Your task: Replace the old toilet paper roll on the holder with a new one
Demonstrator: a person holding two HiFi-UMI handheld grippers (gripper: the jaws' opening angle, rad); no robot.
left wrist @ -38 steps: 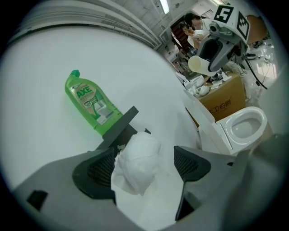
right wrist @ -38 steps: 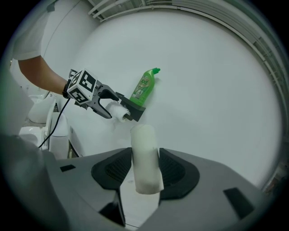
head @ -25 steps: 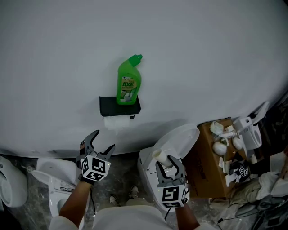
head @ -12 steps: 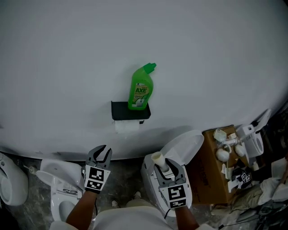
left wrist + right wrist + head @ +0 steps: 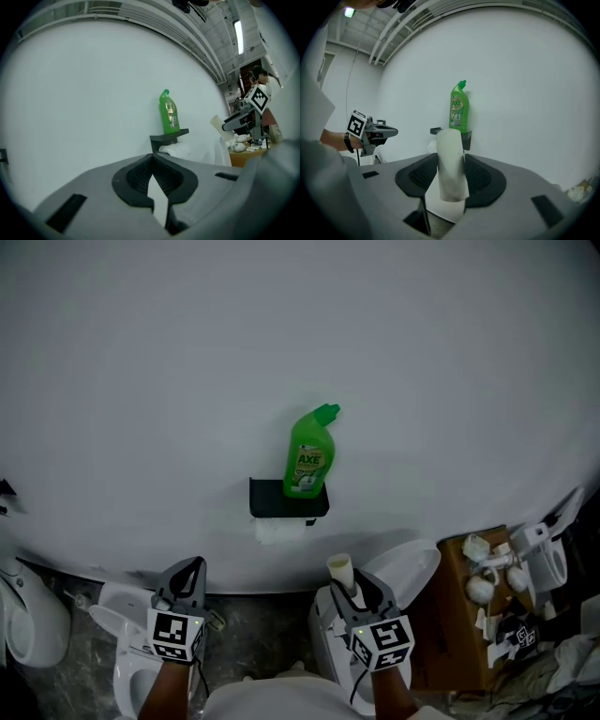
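The left gripper (image 5: 187, 568) sits low at left, its jaws just closed together on nothing. One black holder (image 5: 281, 499) is fixed to the wall up and to its right, with one white roll (image 5: 278, 532) lying level beneath and one green bottle (image 5: 309, 454) upright on top. The right gripper (image 5: 359, 582), judged the nearer, is clamped on one pale tube (image 5: 338, 567), near-upright; the holder lies ahead, up-left of it

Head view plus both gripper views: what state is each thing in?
Left gripper: jaws shut, empty.
Right gripper: jaws shut on pale cardboard tube.
Black wall-mounted holder: white paper roll under its shelf.
Green plastic cleaner bottle: upright on that holder.
White toilet lid: raised.
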